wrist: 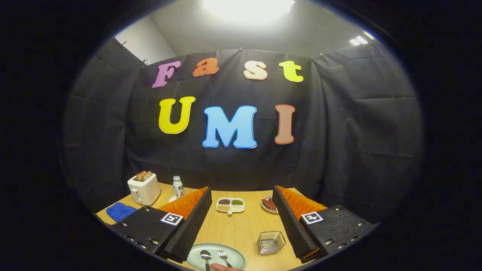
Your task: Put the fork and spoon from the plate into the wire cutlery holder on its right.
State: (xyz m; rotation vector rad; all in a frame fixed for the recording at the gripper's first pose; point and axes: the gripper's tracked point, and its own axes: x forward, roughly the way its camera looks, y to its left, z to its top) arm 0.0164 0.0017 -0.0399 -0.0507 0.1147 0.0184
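Steel spoon [205, 256] and fork [223, 256] lie on round green plate [233, 255], wire holder [271, 242] beside, between wide-spread tongs [241, 226].

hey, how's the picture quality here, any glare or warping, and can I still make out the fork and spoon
Gripper view: a ceiling light blows out to white glare; fisheye warping bends the wall and table edges. The spoon and fork on the plate are small but distinct, the spoon catching a highlight. The holder is sharp. The gripper is open, fingers either side of plate and holder.
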